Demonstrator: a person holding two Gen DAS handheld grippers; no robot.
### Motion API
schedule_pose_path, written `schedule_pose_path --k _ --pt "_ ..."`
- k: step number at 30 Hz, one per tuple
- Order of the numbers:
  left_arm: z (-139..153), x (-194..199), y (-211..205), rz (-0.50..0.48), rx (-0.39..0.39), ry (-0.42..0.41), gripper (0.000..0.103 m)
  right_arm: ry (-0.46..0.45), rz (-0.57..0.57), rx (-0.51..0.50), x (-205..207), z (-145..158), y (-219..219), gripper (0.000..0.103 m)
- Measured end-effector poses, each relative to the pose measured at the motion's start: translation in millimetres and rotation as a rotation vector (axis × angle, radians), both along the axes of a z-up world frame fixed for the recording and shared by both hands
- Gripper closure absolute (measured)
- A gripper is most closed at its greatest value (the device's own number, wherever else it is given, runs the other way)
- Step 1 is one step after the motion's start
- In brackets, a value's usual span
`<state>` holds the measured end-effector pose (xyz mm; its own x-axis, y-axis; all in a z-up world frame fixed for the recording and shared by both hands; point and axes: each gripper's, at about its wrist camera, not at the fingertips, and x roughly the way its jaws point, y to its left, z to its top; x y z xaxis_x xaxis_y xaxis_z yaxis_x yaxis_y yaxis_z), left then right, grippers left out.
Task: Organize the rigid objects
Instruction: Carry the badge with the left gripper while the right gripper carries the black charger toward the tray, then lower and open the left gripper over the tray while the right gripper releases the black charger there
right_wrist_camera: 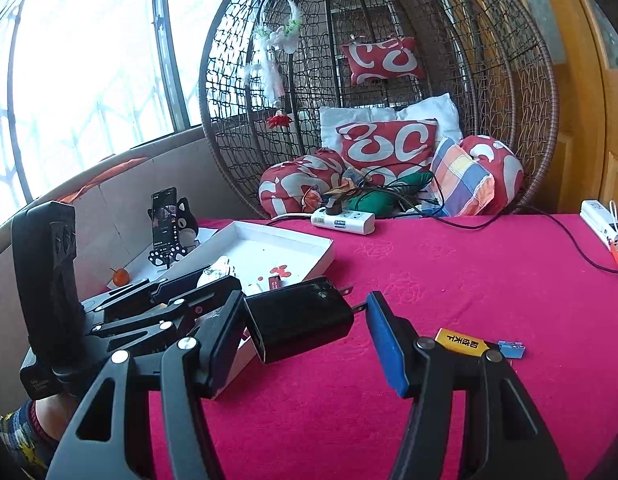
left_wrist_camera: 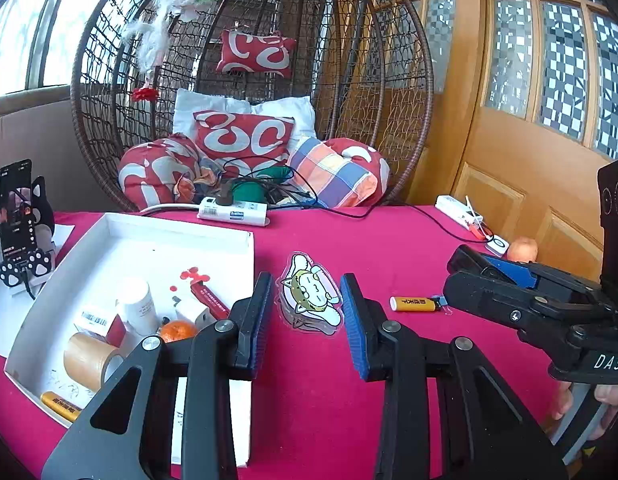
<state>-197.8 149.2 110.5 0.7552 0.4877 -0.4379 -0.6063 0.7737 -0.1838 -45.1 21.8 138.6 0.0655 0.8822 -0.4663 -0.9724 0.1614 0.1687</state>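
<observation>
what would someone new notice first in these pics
The bright magenta tablecloth fills both views, with a big wicker egg chair full of red-and-white cushions behind it. At the left sits a shallow white cardboard tray of small items. Between the open jaws of the right hand-held gripper is a black plug-in charger block.

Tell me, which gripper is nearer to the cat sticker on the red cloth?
Left. The left gripper is open with the cat sticker lying between its fingertips. The right gripper is further right, near the yellow lighter.
</observation>
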Motion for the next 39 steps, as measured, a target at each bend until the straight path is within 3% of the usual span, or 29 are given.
schedule_pose_path --k 13,31,39 --pt "-3 -31 26 0.079 -0.022 -0.032 0.07 -0.029 0.052 -0.036 -18 -1 21 0.042" --pt "-11 -81 76 0.212 -0.065 -0.077 0.07 -0.096 0.155 -0.071 -52 2 84 0.042" --pt "-7 -90 89 0.244 -0.046 -0.079 0.07 -0.102 0.181 -0.082 -63 0 101 0.042"
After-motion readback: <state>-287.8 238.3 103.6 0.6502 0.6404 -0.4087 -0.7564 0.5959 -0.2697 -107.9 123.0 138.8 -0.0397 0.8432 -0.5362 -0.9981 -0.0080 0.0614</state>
